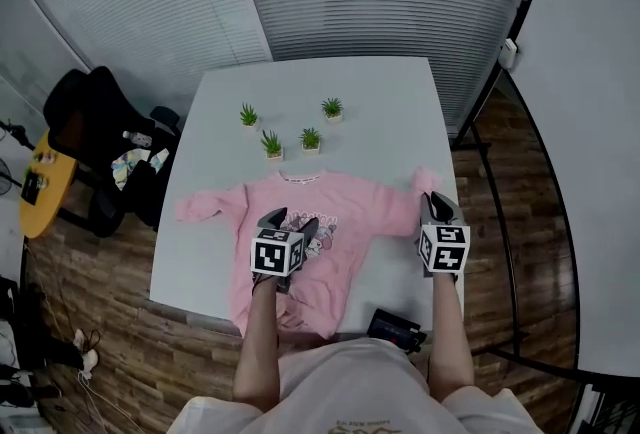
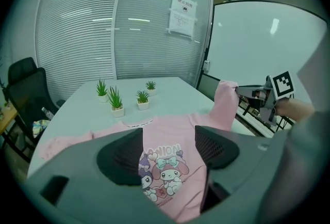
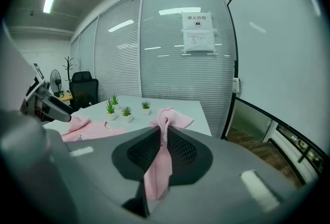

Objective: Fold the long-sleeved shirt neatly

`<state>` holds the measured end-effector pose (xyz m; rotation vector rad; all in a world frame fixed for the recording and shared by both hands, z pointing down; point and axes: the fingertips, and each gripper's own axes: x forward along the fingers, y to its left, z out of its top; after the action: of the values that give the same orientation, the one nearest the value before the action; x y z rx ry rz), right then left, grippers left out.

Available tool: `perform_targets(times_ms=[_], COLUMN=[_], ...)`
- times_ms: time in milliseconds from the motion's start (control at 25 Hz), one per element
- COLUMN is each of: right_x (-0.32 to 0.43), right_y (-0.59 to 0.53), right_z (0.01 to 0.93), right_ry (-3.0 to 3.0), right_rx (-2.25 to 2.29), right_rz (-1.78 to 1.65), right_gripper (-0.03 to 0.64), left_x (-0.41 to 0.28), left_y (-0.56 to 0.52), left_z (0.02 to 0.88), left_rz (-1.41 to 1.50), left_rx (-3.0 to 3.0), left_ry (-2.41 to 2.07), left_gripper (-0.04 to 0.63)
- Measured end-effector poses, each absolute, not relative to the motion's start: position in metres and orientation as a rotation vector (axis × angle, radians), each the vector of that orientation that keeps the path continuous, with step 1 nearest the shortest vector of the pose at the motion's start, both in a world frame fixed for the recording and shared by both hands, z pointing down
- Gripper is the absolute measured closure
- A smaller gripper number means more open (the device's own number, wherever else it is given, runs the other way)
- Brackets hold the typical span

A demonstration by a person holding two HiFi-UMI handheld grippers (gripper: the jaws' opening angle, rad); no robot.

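Note:
A pink long-sleeved shirt with a cartoon print lies front up on the pale table, its hem hanging over the near edge. My left gripper hovers over the print, open, with nothing between its jaws. At the table's right edge my right gripper is shut on the shirt's sleeve and holds it lifted off the table. The sleeve's cuff end folds over the jaws. The other sleeve lies flat to the left.
Several small potted plants stand behind the shirt's collar. A black device lies at the table's near right corner. A black office chair stands left of the table and a whiteboard to the right.

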<state>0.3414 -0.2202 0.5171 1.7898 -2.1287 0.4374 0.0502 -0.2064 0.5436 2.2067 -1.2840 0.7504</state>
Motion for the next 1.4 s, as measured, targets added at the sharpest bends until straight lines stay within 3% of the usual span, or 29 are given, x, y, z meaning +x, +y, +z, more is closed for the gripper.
perform_targets(times_ms=[680, 1400], right_x=[0.223, 0.108], right_y=[-0.230, -0.228], right_z=[0.511, 0.530], right_ry=[-2.271, -2.141], right_rx=[1.583, 1.592], right_rz=[0.418, 0.398], right_gripper=[0.563, 0.563], left_x=[-0.055, -0.133], left_y=[-0.191, -0.215], left_z=[0.521, 0.569], left_rz=[0.799, 0.970], left_rx=[2.131, 2.257], left_ry=[-1.477, -1.209], left_gripper=[0.270, 0.258])
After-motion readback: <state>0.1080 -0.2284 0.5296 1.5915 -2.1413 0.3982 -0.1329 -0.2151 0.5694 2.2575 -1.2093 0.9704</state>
